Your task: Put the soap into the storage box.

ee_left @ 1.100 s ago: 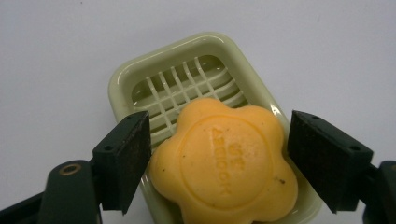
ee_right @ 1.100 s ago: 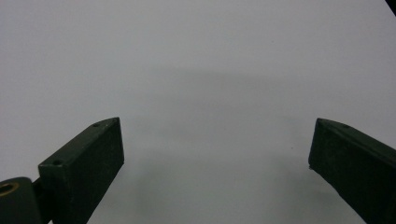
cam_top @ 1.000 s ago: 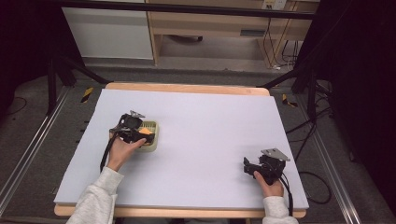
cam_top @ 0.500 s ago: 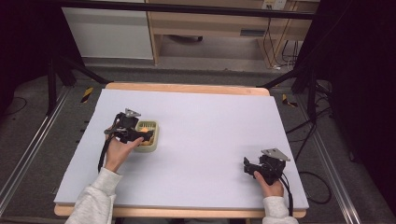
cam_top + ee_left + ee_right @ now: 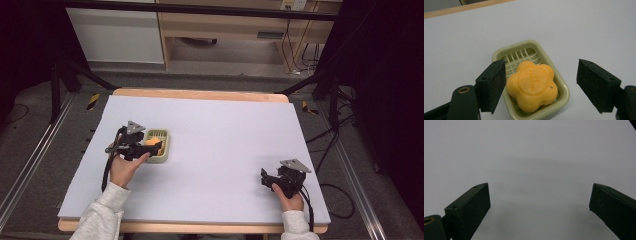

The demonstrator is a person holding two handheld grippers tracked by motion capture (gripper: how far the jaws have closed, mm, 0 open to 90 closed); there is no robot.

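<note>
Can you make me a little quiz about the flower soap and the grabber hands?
1. True or false: the orange soap lies in the green dish.
2. Which gripper is at the dish: A the left gripper, B the right gripper?
3. Fill in: the soap is shaped like a ____.

Key: 1 true. 2 A. 3 flower.

A pale lilac worktop [image 5: 225,150] with a wooden edge fills the frame's middle, grey floor [image 5: 45,145] around it, a wooden cabinet [image 5: 225,30] at top, cables [image 5: 300,45] upper right.
</note>
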